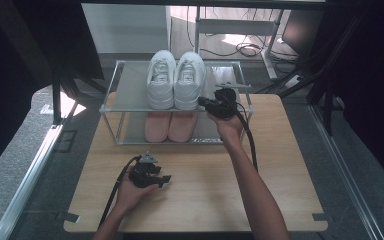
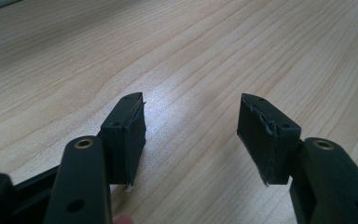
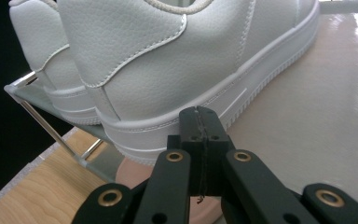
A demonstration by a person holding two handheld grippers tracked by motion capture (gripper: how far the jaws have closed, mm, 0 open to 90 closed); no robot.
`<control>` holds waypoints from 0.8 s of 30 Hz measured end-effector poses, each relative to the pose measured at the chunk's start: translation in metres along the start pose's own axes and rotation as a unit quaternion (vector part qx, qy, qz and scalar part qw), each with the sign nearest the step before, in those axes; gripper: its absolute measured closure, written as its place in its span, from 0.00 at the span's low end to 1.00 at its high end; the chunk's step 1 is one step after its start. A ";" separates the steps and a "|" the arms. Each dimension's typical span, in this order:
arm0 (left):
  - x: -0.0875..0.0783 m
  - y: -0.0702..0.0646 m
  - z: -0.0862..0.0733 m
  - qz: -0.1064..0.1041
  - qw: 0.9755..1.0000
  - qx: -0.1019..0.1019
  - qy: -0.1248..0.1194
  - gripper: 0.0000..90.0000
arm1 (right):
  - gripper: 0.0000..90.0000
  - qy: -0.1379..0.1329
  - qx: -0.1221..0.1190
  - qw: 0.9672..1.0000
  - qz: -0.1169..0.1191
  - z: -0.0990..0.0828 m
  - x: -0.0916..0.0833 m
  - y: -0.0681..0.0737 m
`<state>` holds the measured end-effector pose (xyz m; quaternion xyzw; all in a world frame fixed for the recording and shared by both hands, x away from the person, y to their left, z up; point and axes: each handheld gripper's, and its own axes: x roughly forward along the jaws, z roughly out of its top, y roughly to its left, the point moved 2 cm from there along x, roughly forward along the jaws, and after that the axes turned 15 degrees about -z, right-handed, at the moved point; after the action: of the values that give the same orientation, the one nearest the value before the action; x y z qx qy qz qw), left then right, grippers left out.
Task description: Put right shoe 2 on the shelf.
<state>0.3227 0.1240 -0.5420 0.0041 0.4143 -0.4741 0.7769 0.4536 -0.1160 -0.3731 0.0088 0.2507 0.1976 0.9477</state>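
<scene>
At the rack's [image 1: 111,95] top shelf, near its right front corner, the right gripper [image 1: 203,102] sat with its 2 jaws pressed together, pinching nothing, tips touching or just short of the outer sole of the right white sneaker [image 1: 189,80]. Right gripper view: that shoe's [image 3: 177,60] heel and side wall lay straight ahead of the shut tips [image 3: 200,116], slightly up and left. Pair stood side by side, left white sneaker [image 1: 161,80] touching the right one, long axes running front to back of the shelf, heels at the front edge. 2 pink shoes [image 1: 169,126] on the lower shelf beneath. Rack stood at the desk's [image 1: 280,165] far edge. Left gripper [image 1: 166,179] rested in the hand near the desk's front left, jaws spread wide over bare wood [image 2: 191,60], well apart from the shoes; the right hand was clearly nearer. Judged: a sideways nudge on the shoe looked likeliest. Tongue labels visible but too small to read; no brand legible.
</scene>
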 end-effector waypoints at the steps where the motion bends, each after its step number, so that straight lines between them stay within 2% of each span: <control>1: 0.000 0.000 0.000 0.000 1.000 0.000 -0.001 0.47 | 1.00 0.000 0.001 1.000 0.002 0.000 0.001 0.001; 5: -0.001 0.001 0.000 0.001 1.000 0.002 0.001 0.47 | 1.00 -0.001 0.002 1.000 0.006 0.000 0.002 0.004; 11: -0.001 0.001 0.000 0.000 1.000 0.004 0.000 0.47 | 1.00 0.001 0.000 1.000 0.008 -0.002 0.001 0.001; 12: -0.001 0.001 -0.001 0.001 1.000 -0.002 -0.002 0.47 | 1.00 -0.001 -0.002 1.000 0.008 -0.002 0.001 0.000; 13: -0.002 0.002 -0.001 0.002 1.000 0.004 0.000 0.47 | 1.00 -0.004 -0.001 1.000 0.007 -0.001 0.000 -0.001; 18: -0.005 0.004 -0.003 0.004 1.000 -0.011 -0.006 0.47 | 0.99 -0.014 0.000 1.000 0.007 -0.001 -0.007 -0.008; 24: -0.003 0.003 -0.003 0.004 1.000 -0.012 -0.004 0.47 | 0.85 -0.026 -0.004 1.000 0.008 -0.003 -0.019 -0.020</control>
<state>0.3226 0.1292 -0.5435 -0.0057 0.4169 -0.4657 0.7806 0.4444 -0.1416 -0.3686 0.0118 0.2248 0.2057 0.9524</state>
